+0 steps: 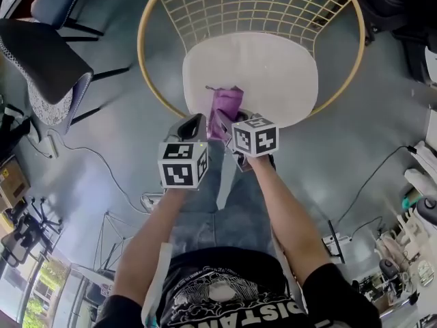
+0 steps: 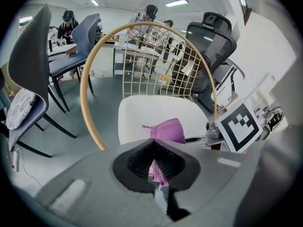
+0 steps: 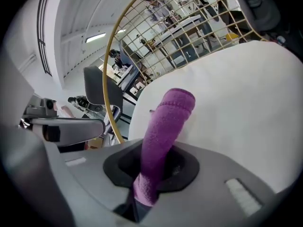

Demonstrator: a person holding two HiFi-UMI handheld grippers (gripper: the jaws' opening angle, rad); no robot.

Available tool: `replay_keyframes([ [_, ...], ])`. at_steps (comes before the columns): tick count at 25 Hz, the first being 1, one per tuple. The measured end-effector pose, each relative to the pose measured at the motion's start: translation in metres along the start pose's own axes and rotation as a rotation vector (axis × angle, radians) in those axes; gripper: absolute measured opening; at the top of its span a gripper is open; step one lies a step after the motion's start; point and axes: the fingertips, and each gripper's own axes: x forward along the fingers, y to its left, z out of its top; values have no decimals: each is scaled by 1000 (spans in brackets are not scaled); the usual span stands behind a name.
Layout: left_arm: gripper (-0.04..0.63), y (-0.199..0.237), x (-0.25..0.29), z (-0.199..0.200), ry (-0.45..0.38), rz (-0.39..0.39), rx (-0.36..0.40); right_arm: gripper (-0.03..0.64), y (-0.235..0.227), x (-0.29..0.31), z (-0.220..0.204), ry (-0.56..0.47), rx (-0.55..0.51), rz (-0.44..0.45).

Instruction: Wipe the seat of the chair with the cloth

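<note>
The chair has a round white seat and a gold wire back. A purple cloth lies bunched over the seat's front edge. My left gripper and right gripper are side by side at that edge, each shut on one end of the cloth. In the left gripper view the cloth runs from the seat down into my shut left gripper. In the right gripper view a rolled length of cloth rises from my shut right gripper onto the seat.
A dark chair with a patterned cushion stands to the left, and cables trail over the grey floor. A black office chair stands behind the wire back. People sit at desks far off.
</note>
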Motion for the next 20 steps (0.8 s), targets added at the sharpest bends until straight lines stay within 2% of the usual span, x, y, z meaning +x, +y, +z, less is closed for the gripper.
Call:
replay_keyframes([
  [6,-2,-32,12,-7,24,5,8,61,-32,-21,-7,9,-5,-18],
  [20,-3,-112,43,8,32,-7,50,61,-123,-95,-4,10,-38,-117],
])
